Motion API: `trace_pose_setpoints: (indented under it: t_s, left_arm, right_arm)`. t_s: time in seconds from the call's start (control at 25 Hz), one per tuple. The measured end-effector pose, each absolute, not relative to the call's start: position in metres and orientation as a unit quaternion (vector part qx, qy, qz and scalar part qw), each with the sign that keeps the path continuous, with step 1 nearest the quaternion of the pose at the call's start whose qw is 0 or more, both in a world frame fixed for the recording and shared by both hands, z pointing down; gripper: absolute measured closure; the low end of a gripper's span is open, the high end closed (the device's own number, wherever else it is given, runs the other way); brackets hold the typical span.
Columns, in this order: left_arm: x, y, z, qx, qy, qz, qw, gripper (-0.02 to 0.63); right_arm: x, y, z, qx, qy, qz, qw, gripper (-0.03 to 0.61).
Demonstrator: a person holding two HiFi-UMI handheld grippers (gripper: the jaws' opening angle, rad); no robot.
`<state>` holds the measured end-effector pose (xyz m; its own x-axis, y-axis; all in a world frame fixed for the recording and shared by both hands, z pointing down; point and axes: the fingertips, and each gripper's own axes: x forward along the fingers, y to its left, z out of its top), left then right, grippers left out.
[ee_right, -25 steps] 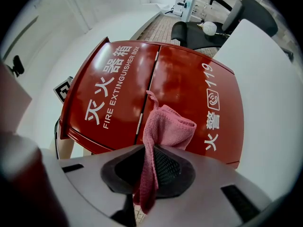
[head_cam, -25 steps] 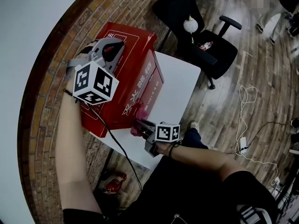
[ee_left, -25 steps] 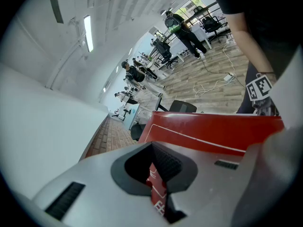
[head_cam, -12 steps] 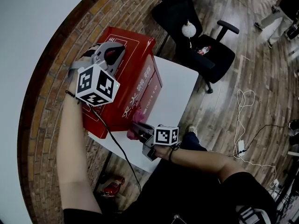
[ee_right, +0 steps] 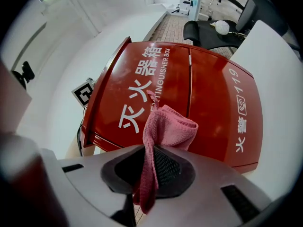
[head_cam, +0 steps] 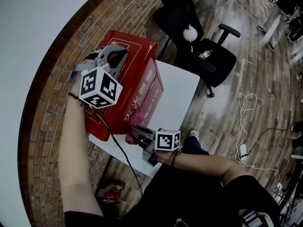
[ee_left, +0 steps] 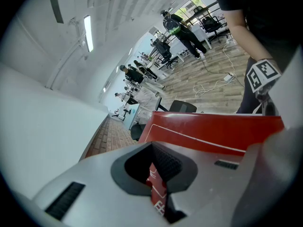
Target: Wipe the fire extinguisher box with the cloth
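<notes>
The white desk (head_cam: 182, 91) stands on a wood-plank floor (head_cam: 265, 79), hard by a brick strip (head_cam: 52, 103) along the wall; on the desk's wall side sits the red fire extinguisher box (head_cam: 144, 91), its white-lettered face toward the desk's open part; a black office chair (head_cam: 199, 41) stands on the floor just past the desk's far corner; a white cable (head_cam: 246, 122) lies in loose loops off to the right; beneath the desk's near edge lies a small red object (head_cam: 112, 189), perhaps an extinguisher, too small to tell.

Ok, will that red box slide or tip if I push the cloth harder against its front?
Tipping seems unlikely: the box sits broad and flat on the table. Sliding looks limited too, since the left gripper appears to press on its top.
</notes>
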<state>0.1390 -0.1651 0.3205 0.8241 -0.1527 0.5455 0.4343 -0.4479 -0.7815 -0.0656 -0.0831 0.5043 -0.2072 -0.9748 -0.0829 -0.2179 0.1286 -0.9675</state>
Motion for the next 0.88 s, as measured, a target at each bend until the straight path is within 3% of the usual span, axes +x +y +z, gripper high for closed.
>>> trace_pose_setpoints:
  t_s: [0.88]
  left_arm:
    - [0.139, -0.164, 0.32, -0.802, -0.088, -0.283, 0.519, 0.589]
  right_arm:
    - [-0.074, -0.079, 0.404, -0.435, 0.679, -0.387, 0.447, 0.517]
